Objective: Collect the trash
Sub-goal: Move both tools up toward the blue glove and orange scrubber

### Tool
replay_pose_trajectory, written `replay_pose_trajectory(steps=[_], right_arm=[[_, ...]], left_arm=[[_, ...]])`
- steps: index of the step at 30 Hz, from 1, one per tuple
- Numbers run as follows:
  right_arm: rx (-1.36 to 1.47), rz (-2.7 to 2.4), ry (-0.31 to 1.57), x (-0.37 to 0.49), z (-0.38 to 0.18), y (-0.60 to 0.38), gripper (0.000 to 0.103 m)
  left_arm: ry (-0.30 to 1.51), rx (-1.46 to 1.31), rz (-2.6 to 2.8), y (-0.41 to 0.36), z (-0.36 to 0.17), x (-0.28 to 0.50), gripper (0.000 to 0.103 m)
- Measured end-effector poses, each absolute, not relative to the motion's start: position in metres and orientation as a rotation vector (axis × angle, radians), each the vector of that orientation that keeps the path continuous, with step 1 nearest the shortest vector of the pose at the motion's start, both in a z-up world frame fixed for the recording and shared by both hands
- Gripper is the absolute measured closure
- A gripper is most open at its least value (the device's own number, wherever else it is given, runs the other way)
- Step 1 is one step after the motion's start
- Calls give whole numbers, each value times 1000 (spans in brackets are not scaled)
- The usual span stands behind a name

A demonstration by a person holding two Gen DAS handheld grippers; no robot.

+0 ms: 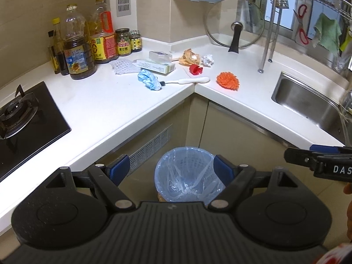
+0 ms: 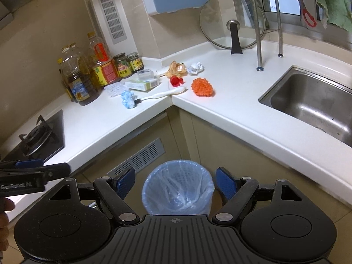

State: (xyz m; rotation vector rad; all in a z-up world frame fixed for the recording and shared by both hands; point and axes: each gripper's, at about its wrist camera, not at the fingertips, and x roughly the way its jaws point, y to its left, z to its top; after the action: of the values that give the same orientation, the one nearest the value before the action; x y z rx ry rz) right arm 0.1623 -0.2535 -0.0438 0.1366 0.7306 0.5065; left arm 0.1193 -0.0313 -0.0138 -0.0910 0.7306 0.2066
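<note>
While you hold both tools level above the floor, short of the corner of the counter (image 1: 114, 110), this is how things stand.

Left gripper (image 1: 171, 168): your jaws stand wide apart and hold nothing; between them, below, is the bin.
Right gripper (image 2: 175, 181): jaws likewise wide apart and empty, hanging over the same bin; from the left wrist view it shows only side-on at the right edge, beside the left one.
Your hand (image 2: 5, 206): only fingers show at the left edge of the right wrist view, around the left tool's grip.
Trash bin (image 2: 178, 187): on the floor in the near corner under the counter, lined with a pale blue bag, nothing plain to see inside.
Trash on the counter: all at the far corner, well apart from both grippers. A crumpled white paper ball (image 1: 207, 60) lies just right of a tan wrapper (image 1: 189, 57); a red cap (image 1: 195, 69) sits near them; a crumpled blue mask (image 1: 147, 79) touches the head of a white brush (image 1: 189, 81); a white foam net (image 1: 122, 66) lies left of a flat carton (image 1: 156, 65).
Orange scrubber (image 1: 228, 80): alone, right of the brush.
Around: oil bottles (image 1: 76, 50) and jars far left, stove (image 1: 24, 114) on the left, sink (image 2: 312, 101) on the right, a glass lid (image 1: 235, 22) leaning on the far wall.
In the way: the counter edge stands between your jaws and the litter.
</note>
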Motion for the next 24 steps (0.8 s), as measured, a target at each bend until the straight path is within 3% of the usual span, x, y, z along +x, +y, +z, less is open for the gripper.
replay_pose_trajectory(steps=[12,24], right_arm=[[168,503,729,223,-66,-257,23],[187,462,642,311,-73,-234,23]], left_arm=[[726,-88,274,-6,-25,170,21],[739,-78,221,38,-40,274,22]])
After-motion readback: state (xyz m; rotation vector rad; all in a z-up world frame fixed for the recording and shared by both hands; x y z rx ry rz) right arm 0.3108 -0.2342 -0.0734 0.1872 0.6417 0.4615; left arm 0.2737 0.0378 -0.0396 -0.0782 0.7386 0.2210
